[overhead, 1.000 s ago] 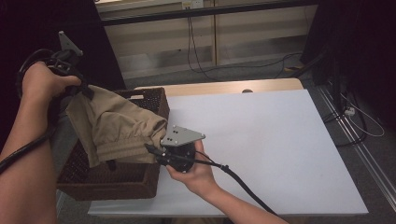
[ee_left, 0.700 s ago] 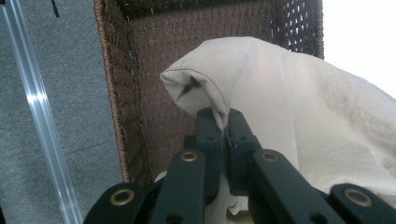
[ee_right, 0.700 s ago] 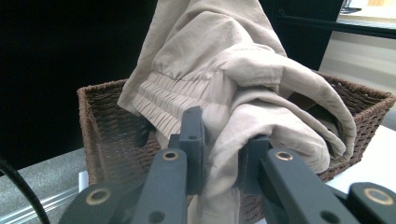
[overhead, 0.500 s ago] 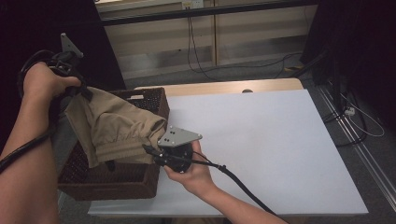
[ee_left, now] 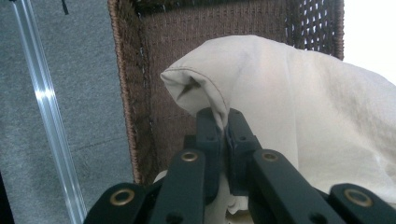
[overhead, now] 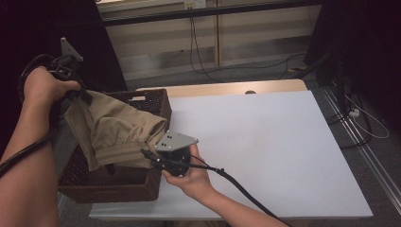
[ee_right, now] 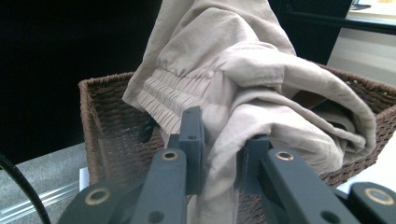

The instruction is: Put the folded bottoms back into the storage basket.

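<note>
1. Beige cloth (overhead: 116, 135), a garment with a gathered, elastic-looking band, hangs stretched between both tongs above the basket (overhead: 158, 101).
2. The left tongs (overhead: 82, 94) sit high at the far left of the high view, raised over the basket's far left corner; their jaws are clamped tight on a hemmed edge of the cloth (ee_left: 261, 98), as the left gripper view shows.
3. The right tongs (overhead: 147, 155) are lower, at the basket's near right side, just above its rim; in the right gripper view their jaws pinch a thick fold of the cloth (ee_right: 243, 93) beside the pleated band.
4. The cloth slopes down from the left tongs to the right tongs, its lower part sagging into the basket.
5. The basket is dark brown wicker, standing on the left edge of the white table (overhead: 265, 142), partly overhanging it.
6. A black cable (overhead: 246, 191) trails from the right tongs across the table toward the near edge.
7. The person's forearms enter from the bottom and left of the high view.
</note>
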Demonstrator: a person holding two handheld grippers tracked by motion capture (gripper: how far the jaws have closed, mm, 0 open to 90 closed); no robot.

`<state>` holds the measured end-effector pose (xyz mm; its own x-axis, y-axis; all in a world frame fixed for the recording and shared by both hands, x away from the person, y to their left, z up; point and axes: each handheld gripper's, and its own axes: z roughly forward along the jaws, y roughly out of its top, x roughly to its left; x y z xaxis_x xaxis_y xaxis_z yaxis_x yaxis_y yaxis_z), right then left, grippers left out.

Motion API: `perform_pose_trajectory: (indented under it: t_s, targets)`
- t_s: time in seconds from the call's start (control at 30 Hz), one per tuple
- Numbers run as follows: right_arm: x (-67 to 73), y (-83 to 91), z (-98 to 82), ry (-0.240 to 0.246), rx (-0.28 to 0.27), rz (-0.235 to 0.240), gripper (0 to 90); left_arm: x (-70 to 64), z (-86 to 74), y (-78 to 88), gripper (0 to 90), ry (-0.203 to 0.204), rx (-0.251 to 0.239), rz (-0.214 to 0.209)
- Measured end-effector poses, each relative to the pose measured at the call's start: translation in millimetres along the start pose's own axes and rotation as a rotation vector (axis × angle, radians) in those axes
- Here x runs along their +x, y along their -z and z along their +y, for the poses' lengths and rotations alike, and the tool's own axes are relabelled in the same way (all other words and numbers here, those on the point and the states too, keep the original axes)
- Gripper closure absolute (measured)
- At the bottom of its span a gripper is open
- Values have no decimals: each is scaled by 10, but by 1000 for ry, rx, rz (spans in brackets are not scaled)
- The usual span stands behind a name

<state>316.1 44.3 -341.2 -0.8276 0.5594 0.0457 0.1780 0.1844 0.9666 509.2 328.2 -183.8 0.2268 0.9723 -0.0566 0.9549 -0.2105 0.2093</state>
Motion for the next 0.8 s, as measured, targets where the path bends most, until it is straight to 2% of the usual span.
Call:
perform_pose_trajectory:
  t_s: [0.8]
  targets:
    - [23, -190, -80, 0, 39, 10, 757, 192, -16, -201, 866, 41, -16, -4]
